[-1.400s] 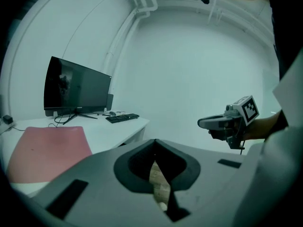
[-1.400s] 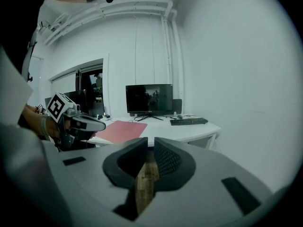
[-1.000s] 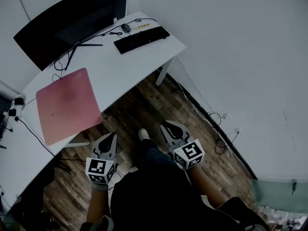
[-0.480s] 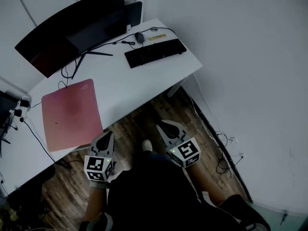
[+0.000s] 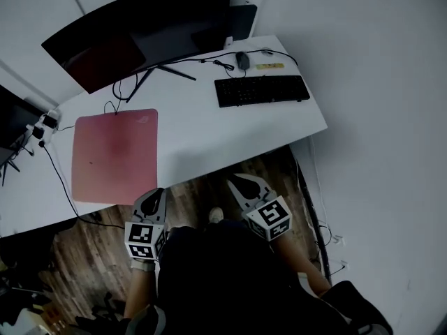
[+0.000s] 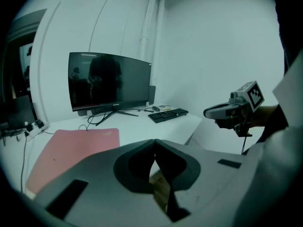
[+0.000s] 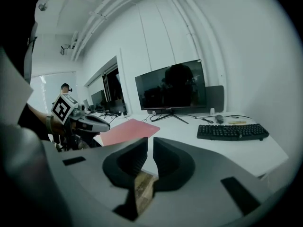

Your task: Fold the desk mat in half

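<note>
- Presently short of the tabletop [image 5: 199,135]: left claw [image 5: 155,195] pressed shut and empty, right claw [image 5: 244,183] parted by a narrow gap with nothing in it, both hanging over the wood floor [image 5: 209,187].
- Pink desk mat [image 5: 115,155] lying flat and unfolded at the tabletop's left end, in front of the monitor [image 5: 140,30], well apart from the keyboard [image 5: 262,89].
- Probably best: open both claws wider first, then come in low along the mat's near edge.
- Pinch one near corner with each claw, biting only the mat, not the tabletop lip.
- Lift just clear, carry toward the far edge, match corners before releasing.
- Expect a thin, limp sheet: sagging or sliding likely, so keep both sides level.
</note>
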Available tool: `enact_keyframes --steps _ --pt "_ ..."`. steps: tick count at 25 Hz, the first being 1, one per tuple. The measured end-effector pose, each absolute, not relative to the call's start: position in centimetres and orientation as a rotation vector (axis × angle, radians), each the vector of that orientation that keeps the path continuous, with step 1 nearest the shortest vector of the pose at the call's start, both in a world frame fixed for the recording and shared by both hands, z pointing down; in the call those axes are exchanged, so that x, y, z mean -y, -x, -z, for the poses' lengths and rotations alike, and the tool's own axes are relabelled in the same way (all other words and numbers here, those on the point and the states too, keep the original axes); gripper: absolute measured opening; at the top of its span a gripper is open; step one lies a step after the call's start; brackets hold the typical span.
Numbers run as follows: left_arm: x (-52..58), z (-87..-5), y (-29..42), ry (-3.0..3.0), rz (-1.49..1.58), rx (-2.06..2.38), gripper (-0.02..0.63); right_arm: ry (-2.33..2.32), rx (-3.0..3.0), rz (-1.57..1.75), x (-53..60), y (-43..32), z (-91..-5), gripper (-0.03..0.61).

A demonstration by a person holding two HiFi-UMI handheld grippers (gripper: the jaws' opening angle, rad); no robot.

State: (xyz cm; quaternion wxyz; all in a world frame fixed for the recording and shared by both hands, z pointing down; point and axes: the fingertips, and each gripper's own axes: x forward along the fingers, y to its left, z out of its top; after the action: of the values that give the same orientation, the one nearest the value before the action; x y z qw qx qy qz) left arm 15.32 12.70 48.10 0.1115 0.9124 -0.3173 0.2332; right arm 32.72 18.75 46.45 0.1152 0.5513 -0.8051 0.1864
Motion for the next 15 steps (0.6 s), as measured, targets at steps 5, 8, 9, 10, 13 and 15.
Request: enact_keyframes --steps 5,8,9,10,13,15 --pt "-12.0 -49.2 -13.6 -2.596 -0.715 1.054 0.008 -1.44 2.421 -0.555 -15.4 -30.7 -47.5 0.041" --pt "-11.7 -49.9 -12.3 -2.555 -0.745 1.117 0.008 -1.34 2.436 -0.568 -13.6 -29.1 -48.2 0.041" --pt "-11.7 -50.3 -11.8 -2.544 -0.758 1.135 0.008 -1.307 2.442 -0.569 -13.1 -28.4 -48.4 0.041" --pt "-11.6 -50.6 -11.3 -2.531 -0.77 1.151 0.008 -1.275 2.448 -0.567 -12.5 -27.7 -48.5 0.041" --pt "-11.6 -52.0 -9.8 -2.478 -0.796 1.19 0.009 -1.188 2.461 -0.559 -11.3 -25.7 -48.8 0.041" --pt "-11.8 -52.9 -8.9 -2.445 -0.816 1.205 0.009 -1.148 2.469 -0.56 -10.7 -24.5 -49.1 0.041"
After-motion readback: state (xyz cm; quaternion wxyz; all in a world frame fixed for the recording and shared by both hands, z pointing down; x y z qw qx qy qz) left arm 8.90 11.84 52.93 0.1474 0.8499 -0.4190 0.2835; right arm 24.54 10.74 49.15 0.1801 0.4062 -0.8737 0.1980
